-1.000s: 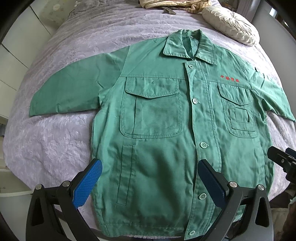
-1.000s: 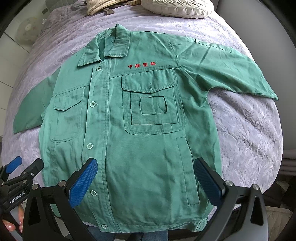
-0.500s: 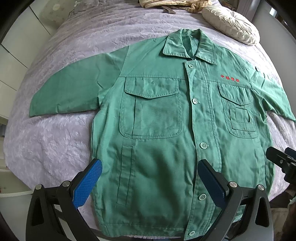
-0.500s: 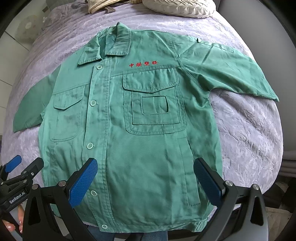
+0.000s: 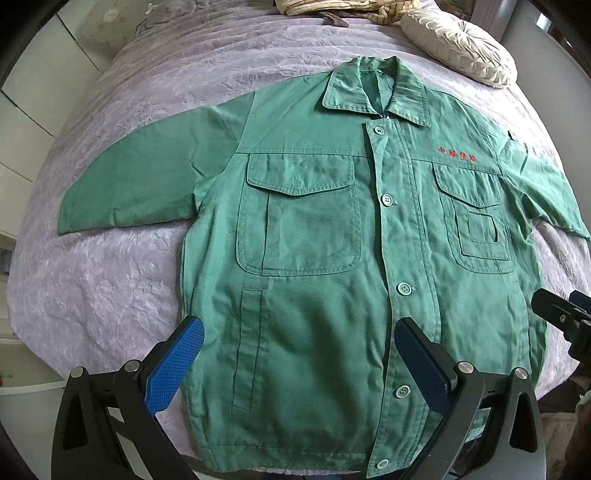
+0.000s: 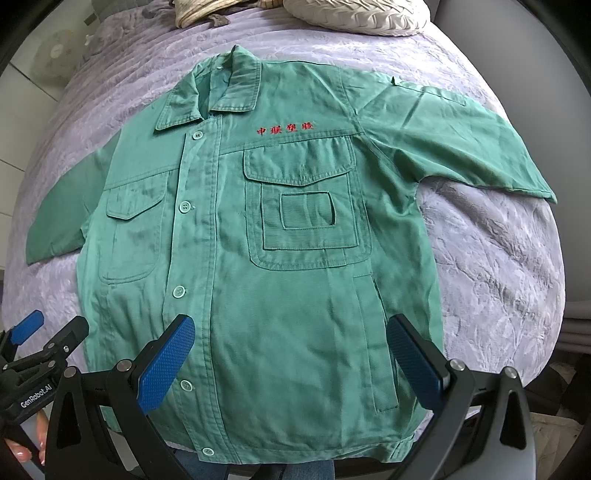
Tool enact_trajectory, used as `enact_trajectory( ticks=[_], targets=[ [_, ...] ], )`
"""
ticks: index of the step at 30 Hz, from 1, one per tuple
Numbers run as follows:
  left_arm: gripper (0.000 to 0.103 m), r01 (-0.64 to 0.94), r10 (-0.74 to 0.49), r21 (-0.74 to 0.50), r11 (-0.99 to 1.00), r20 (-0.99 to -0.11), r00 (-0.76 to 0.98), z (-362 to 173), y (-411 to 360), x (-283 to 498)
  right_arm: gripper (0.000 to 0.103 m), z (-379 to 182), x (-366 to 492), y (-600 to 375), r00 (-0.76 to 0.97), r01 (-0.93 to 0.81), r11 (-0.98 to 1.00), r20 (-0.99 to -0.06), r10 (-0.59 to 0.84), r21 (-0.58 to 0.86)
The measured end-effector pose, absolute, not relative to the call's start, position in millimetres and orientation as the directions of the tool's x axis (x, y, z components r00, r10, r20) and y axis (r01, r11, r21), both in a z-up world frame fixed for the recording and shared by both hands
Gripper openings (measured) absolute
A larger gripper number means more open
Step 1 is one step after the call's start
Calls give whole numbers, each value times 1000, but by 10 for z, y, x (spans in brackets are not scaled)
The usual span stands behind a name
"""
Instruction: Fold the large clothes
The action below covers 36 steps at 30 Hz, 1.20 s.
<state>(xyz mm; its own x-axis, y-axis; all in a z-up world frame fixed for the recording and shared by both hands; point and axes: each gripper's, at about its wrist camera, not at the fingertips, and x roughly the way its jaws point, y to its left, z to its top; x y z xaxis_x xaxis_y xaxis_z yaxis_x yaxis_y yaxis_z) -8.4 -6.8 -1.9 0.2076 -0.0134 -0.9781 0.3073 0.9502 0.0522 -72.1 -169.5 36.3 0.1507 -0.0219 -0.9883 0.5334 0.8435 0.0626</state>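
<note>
Your green jacket (image 5: pixel 314 266) lies face up and buttoned on the bed (image 5: pixel 122 280), spread across its middle with the hem at the near edge and the collar (image 5: pixel 373 88) toward the far edge. Its hem runs out of sight behind your grippers in both views, so you cannot see how it sits at the bed's near edge. The red embroidered characters (image 6: pixel 285 129) above one chest pocket are too small to read. Your left gripper (image 5: pixel 295 363) hovers over the lower front with its blue-padded fingers (image 5: pixel 175 365) spread wide, holding nothing; your right gripper (image 6: pixel 288 363) hangs likewise over the hem, fingers (image 6: pixel 166 363) wide apart and empty. In the right wrist view the left gripper shows only partly at the lower left edge, with fingertips of your hand (image 6: pixel 22 448) below it. One sleeve (image 5: pixel 147 181) reaches toward the bed's left edge, the other sleeve (image 6: pixel 458 144) toward its right edge, both lying flat. The bed wears a crinkled lilac cover. At its far edge sits a pleated cream cushion (image 5: pixel 461 48), cut off at the top in the right wrist view, beside a bundle of beige fabric (image 5: pixel 332 7) that is mostly out of frame. Pale cabinet fronts (image 5: pixel 40 85) stand left of the bed.
</note>
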Motion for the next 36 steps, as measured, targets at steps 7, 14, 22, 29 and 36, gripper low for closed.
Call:
enact_trajectory(
  ticks=[7,14,22,29,36],
  targets=[
    [103,313,-10,56,948,-978,206,-19,-114,-109,103,362,-717,-1705,151,534,843,-988,-19,66],
    [103,315,-3,63,947,-979,205,-15,-131,-105,103,358,-724,-1705,151,533,843,-988,-19,66],
    [103,318,1,66,946,-980,201,-24,-133,-99,103,353,-725,-1708,151,533,843,-988,-18,66],
    [103,325,12,76,943,-980,196,-41,-192,-98,103,318,-722,-1738,151,534,842,-989,-9,74],
    [103,326,25,86,941,-982,189,-48,-284,-88,103,298,-718,-1800,152,535,840,-988,5,86]
  ],
)
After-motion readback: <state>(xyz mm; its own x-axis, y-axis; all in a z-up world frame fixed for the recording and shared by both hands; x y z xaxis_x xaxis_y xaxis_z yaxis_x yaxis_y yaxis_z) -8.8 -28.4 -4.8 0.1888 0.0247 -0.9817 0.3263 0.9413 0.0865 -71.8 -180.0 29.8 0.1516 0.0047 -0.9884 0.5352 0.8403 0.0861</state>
